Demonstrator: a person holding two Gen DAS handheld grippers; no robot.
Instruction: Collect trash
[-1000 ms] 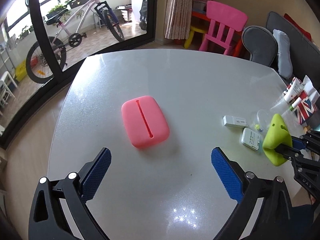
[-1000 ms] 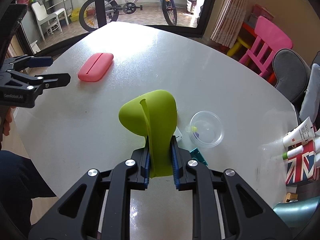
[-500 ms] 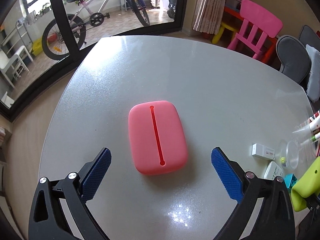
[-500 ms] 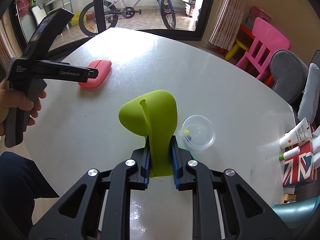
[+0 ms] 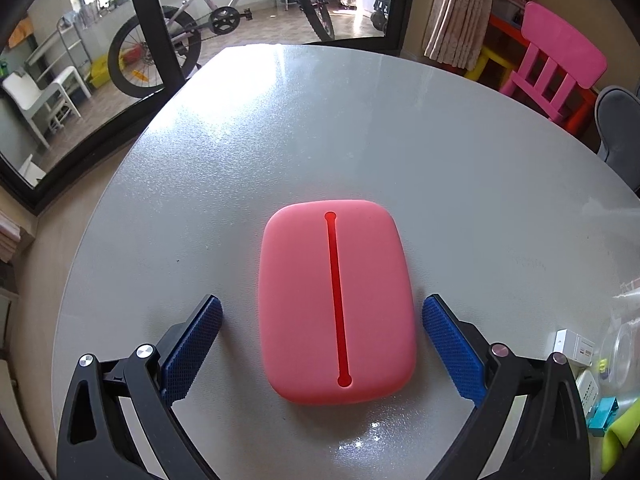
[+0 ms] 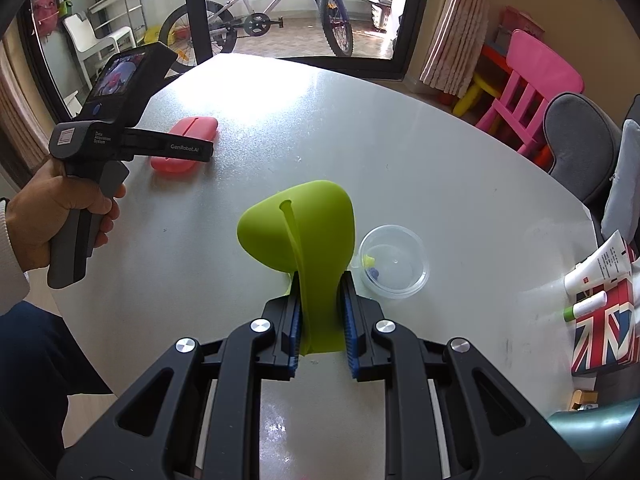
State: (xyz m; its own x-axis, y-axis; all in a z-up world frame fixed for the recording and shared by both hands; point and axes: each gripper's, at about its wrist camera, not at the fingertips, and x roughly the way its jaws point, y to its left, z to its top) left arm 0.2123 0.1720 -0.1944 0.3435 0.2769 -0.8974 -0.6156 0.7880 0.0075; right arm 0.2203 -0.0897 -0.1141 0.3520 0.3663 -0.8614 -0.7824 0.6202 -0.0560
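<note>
The right gripper (image 6: 320, 320) pinched the green pouch (image 6: 304, 232) upright. The left gripper (image 5: 322, 346) hung spread wide around the pink pouch (image 5: 334, 300) lying flat on the table (image 5: 360, 128), not yet grasped. Beyond, a plastic lid (image 6: 394, 262) and tubes (image 6: 600, 264) remained uncollected.

1. My left wrist camera sits just behind the left tongs (image 5: 322, 344) and looks steeply down along them at the table (image 5: 360, 128), close to the pink pouch (image 5: 336, 300) lying between their tips.
2. My right wrist camera sits behind the right tongs (image 6: 320, 316), also tilted down, facing across the table toward the window and bicycle (image 6: 276, 12).
3. Both views share the pink pouch (image 6: 188, 142), the bicycle (image 5: 224, 12) and the pink chair (image 5: 556, 68).
4. From the right view I see the left tongs (image 6: 188, 150) far to the left of the right tongs, by the pouch.
</note>
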